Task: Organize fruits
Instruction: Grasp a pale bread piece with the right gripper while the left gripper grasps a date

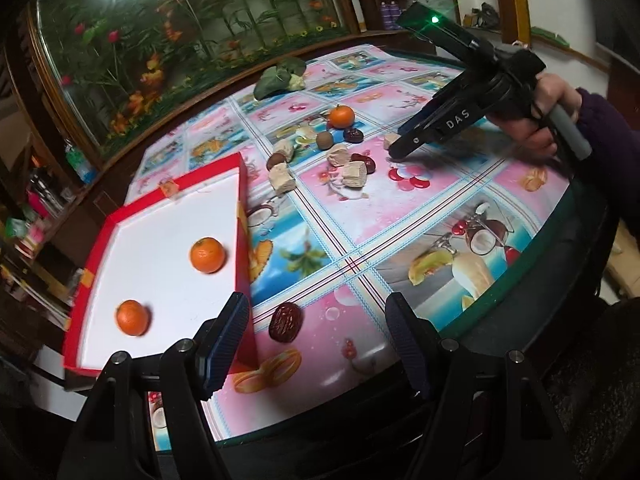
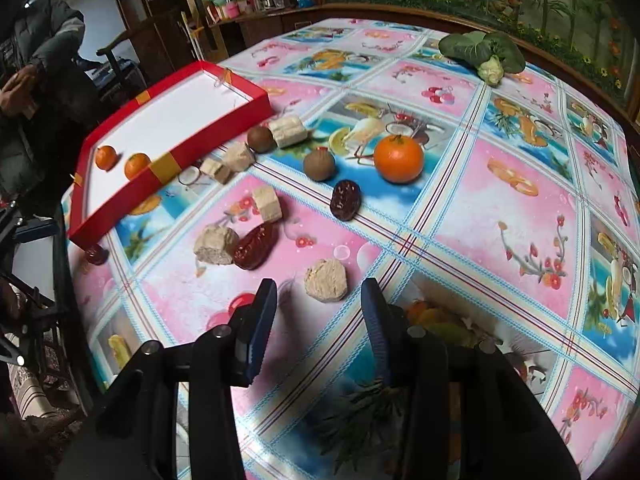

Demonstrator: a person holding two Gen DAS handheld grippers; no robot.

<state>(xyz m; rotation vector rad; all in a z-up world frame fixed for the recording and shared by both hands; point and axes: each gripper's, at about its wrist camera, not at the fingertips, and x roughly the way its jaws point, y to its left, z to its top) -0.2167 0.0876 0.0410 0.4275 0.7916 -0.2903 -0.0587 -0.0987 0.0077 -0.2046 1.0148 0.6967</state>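
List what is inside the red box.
The red box holds two oranges on its white floor. In the left wrist view, the left gripper's finger hides the box's near corner, so anything there is unseen.

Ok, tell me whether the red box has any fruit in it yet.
Partly filled. The red box holds two oranges on its white floor; a third orange sits out on the tablecloth.
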